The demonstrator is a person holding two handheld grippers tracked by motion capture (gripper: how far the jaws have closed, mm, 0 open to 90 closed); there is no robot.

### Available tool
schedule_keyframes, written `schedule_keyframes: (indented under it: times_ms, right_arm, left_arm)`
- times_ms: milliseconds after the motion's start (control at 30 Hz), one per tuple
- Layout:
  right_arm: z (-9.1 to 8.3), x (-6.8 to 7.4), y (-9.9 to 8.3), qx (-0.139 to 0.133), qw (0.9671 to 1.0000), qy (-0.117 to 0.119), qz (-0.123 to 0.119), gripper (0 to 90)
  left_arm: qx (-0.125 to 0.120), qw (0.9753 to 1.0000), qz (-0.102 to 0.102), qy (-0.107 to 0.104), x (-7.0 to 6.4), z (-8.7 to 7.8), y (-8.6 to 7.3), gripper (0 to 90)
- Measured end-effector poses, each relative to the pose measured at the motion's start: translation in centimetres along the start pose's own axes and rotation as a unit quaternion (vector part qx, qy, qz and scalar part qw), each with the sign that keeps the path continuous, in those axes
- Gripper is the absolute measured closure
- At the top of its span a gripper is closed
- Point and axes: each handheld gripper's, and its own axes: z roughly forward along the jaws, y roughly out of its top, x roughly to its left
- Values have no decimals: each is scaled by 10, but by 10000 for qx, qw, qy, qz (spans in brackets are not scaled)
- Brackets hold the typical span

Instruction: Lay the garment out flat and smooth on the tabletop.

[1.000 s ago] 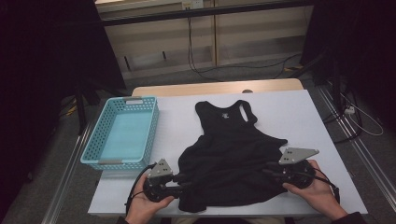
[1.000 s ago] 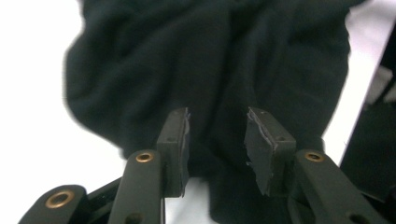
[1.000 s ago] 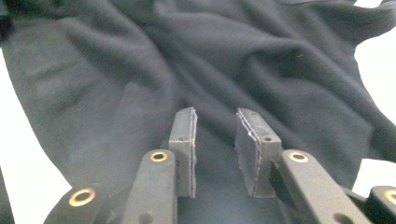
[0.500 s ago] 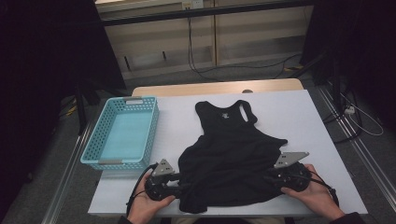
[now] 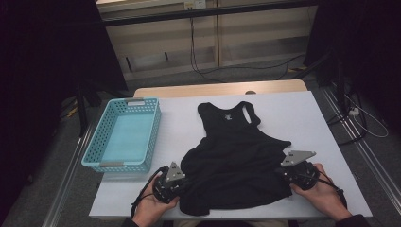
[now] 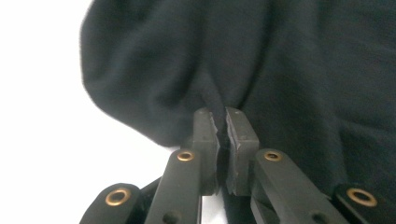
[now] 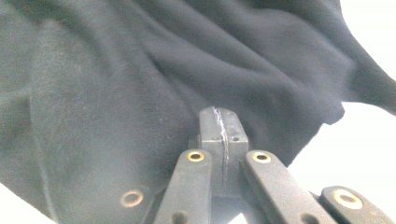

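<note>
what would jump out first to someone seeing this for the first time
The black tank top spread on the white table draws the eye first, straps at the far end and hem toward the person. Next come the left gripper and right gripper, each with its jaws pinched shut on the shirt at a side near the hem, bunching the cloth. The turquoise basket stands out at the table's left edge.
</note>
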Motion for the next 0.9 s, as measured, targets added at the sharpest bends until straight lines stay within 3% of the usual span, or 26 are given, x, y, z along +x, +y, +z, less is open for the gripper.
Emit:
schedule_keyframes:
  times_ms: [67,167,300,400,467,533,633,733,900]
  right_arm:
    - [0,-7,-1,-29,9999,-59,81,900]
    - [0,-19,-1,-59,9992,-356,172,900]
    - [3,-31,-3,-126,9985,-342,416,900]
    - [-1,-26,1,-322,9986,-214,367,900]
    - [-4,-20,3,-474,9983,-78,318,900]
    - [-6,-14,6,-577,9980,43,238,824]
    - [-9,-5,10,-644,9977,187,118,766]
    - [-8,0,10,-595,9978,300,73,715]
    - [-10,-2,1,-480,9981,324,197,641]
  left_arm:
    - [-7,9999,-57,109,8,1,2,846]
    - [-12,9997,-145,204,16,5,6,848]
    - [21,9992,-222,326,23,10,10,848]
    - [8,9991,-221,368,28,16,12,847]
    - [7,9991,-111,406,32,23,15,846]
    - [23,9989,-92,451,37,28,19,844]
    - [-86,9988,-295,370,42,31,21,840]
    - [-176,9987,-347,327,42,28,20,815]
    - [-408,9974,-568,160,40,18,17,681]
